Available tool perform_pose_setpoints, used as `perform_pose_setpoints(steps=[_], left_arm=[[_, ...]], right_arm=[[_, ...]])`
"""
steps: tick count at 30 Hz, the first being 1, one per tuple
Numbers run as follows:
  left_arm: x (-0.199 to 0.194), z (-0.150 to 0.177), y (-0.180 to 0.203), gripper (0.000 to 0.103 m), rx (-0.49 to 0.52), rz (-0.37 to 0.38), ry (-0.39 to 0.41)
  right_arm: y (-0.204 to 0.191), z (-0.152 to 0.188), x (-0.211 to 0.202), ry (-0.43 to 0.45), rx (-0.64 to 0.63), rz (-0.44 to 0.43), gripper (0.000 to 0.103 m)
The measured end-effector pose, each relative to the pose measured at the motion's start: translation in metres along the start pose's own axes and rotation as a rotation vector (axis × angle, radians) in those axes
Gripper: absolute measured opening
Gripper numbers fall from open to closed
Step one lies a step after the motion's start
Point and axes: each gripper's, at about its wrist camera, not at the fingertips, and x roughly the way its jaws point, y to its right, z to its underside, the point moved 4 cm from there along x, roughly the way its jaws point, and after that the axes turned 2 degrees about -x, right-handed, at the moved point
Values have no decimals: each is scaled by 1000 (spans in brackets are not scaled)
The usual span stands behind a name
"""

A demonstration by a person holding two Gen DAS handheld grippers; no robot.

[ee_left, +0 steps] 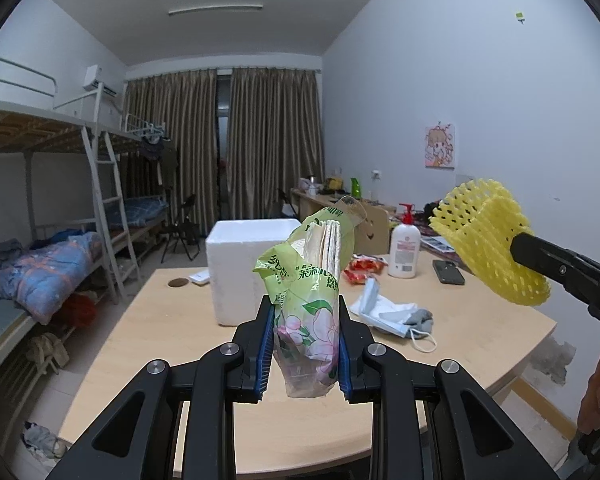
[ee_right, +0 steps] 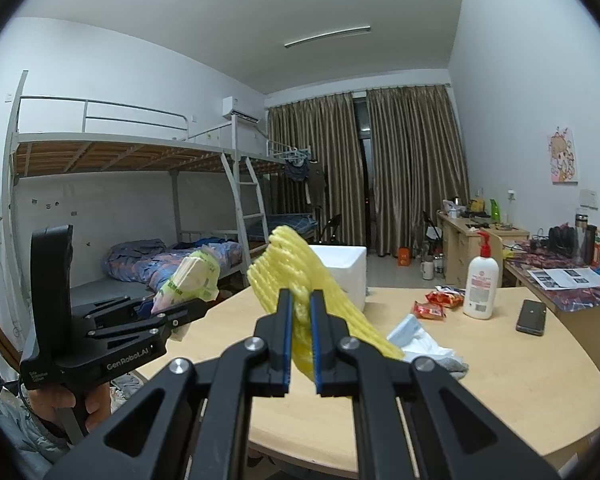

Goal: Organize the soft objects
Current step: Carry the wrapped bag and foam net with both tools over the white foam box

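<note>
My left gripper [ee_left: 303, 312] is shut on a green flowered tissue pack [ee_left: 310, 280] and holds it upright above the wooden table [ee_left: 180, 340]. The left gripper [ee_right: 172, 312] with the tissue pack [ee_right: 192, 276] also shows at the left of the right wrist view. My right gripper [ee_right: 300, 300] is shut on a yellow foam fruit net [ee_right: 300, 276], held in the air over the table [ee_right: 480, 380]. It shows at the right of the left wrist view [ee_left: 518, 246] with the net [ee_left: 484, 236]. A white foam box [ee_left: 240, 264] stands on the table behind the pack.
On the table lie blue face masks and a grey sock [ee_left: 392, 316], red snack packets [ee_left: 360, 268], a lotion pump bottle [ee_left: 405, 248] and a black phone [ee_left: 448, 271]. Bunk beds [ee_left: 40, 200] stand left, a cluttered desk [ee_right: 560, 280] right.
</note>
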Motion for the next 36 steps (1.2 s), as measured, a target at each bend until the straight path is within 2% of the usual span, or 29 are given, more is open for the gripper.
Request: perform_pose_setpoints(steps=[9, 15, 23, 36], left_arm=[[-6, -7, -25, 28, -18, -76, 22], [-2, -12, -32, 28, -21, -102, 30], [25, -22, -35, 28, -24, -101, 3], [66, -49, -46, 28, -19, -79, -18]], right_arm=[[-16, -5, 29, -12, -14, -70, 11], [-23, -7, 47, -19, -22, -96, 11], [-14, -13, 76, -49, -9, -108, 11], [0, -41, 118, -77, 1, -116, 11]])
